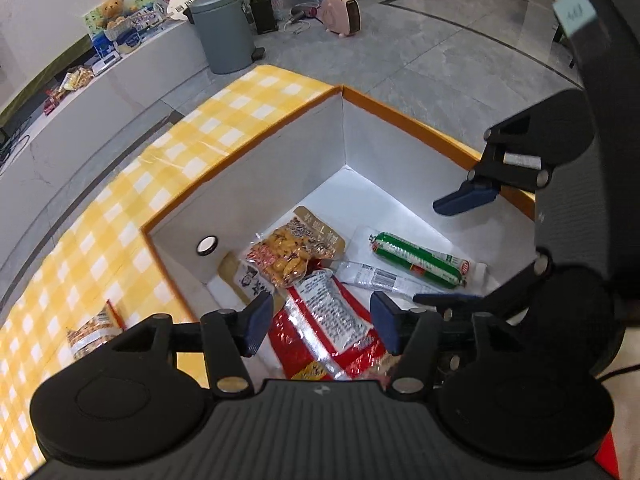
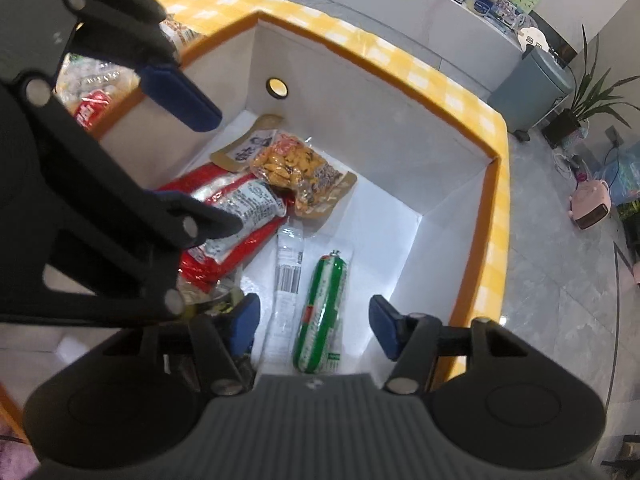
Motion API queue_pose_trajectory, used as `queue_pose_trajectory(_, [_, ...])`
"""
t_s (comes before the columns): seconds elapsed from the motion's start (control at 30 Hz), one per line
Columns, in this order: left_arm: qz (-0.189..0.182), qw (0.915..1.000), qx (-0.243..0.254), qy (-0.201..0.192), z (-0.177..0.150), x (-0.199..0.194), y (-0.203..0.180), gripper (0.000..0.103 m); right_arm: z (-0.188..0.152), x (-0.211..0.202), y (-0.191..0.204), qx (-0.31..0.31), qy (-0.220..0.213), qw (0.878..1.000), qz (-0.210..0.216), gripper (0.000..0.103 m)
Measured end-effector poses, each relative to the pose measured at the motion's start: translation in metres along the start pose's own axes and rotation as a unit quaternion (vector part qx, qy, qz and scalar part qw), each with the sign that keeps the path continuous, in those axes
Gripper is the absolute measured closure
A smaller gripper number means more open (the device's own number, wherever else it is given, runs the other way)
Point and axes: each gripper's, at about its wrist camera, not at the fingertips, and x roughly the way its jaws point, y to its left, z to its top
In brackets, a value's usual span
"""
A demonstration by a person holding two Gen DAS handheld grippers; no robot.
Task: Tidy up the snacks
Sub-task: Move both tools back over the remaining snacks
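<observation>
A white box with an orange rim (image 1: 256, 152) (image 2: 460, 148) holds several snacks: a red packet (image 1: 332, 320) (image 2: 236, 200), a clear bag of yellow nuts (image 1: 288, 256) (image 2: 288, 168), a brown-edged pouch (image 2: 244, 144) under them, and a green sausage (image 1: 420, 260) (image 2: 320, 316) in clear wrap. My left gripper (image 1: 324, 324) is open and empty, hovering above the red packet. My right gripper (image 2: 314, 328) is open and empty above the green sausage; it also shows at right in the left wrist view (image 1: 460, 248).
The box sits on a table with a yellow checked cloth (image 1: 132, 208). One more snack bag (image 1: 94, 332) lies on the cloth left of the box; other packets (image 2: 92, 92) show beside it. A grey bin (image 1: 224, 28) and pink heater (image 1: 342, 14) stand on the floor.
</observation>
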Motion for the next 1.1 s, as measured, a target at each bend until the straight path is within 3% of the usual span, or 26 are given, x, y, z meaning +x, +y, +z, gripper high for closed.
queue_pose_trajectory(0.2, [0.008,0.9991,-0.015,-0.038,-0.012,-0.035,0.008,0.037,0.003,-0.03,-0.001,0.027,-0.032,0.999,0.008,0.041])
queue_pose_trajectory(0.5, [0.031,0.9926,-0.064,-0.098,-0.044,-0.082,0.028,0.037,-0.001,-0.056,0.018,0.136,-0.079,0.987,0.029,0.041])
queue_pose_trajectory(0.7, [0.028,0.9811,-0.136,-0.135,-0.08,-0.103,0.051,0.037,-0.006,-0.067,0.042,0.204,-0.118,0.971,0.037,0.041])
queue_pose_trajectory(0.8, [0.049,0.9758,-0.156,-0.145,-0.1,-0.108,0.06,0.037,-0.009,-0.072,0.06,0.217,-0.153,0.964,0.03,0.041])
queue_pose_trajectory(1.0, [0.089,0.9637,-0.198,-0.156,-0.143,-0.113,0.082,0.037,-0.01,-0.082,0.107,0.205,-0.221,0.953,0.02,0.041])
queue_pose_trajectory(1.1, [0.096,0.9588,-0.218,-0.156,-0.164,-0.113,0.093,0.037,-0.01,-0.084,0.133,0.191,-0.251,0.949,0.006,0.034])
